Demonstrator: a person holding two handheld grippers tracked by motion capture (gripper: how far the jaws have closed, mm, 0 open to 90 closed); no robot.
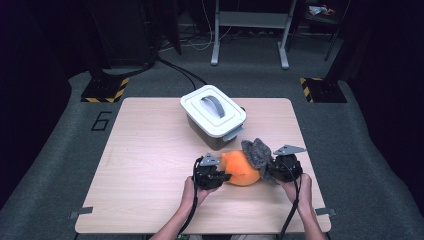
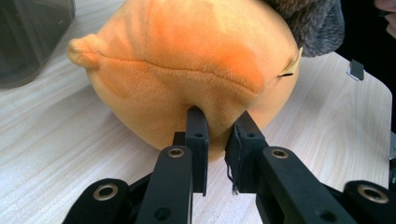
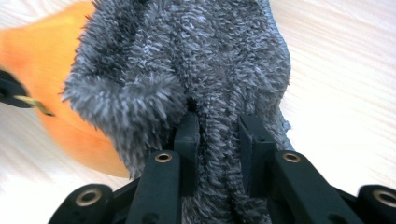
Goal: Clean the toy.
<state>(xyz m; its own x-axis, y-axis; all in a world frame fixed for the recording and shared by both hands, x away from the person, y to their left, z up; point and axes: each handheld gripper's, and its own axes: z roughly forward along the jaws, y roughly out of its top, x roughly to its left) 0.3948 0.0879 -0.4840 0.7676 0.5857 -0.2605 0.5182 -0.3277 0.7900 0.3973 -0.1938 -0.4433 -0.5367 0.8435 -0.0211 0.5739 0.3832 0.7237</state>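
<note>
An orange plush toy (image 1: 241, 168) lies on the wooden table (image 1: 150, 165), with a fuzzy grey cloth (image 1: 257, 151) draped over its right side. My left gripper (image 1: 223, 176) is shut on a pinch of the orange plush (image 2: 196, 60), its jaws (image 2: 219, 128) pressed into the fabric from the toy's left. On the toy's right, my right gripper (image 1: 270, 170) is shut on a fold of the grey cloth (image 3: 205, 65); the fold runs down between the jaws (image 3: 219, 126). The orange plush (image 3: 42, 70) shows behind the cloth.
A white lidded box (image 1: 213, 111) with a grey handle stands just behind the toy, near the table's far middle. Its dark wall (image 2: 32, 32) appears close by in the left gripper view. Table-leg frames (image 1: 250, 30) stand on the floor beyond.
</note>
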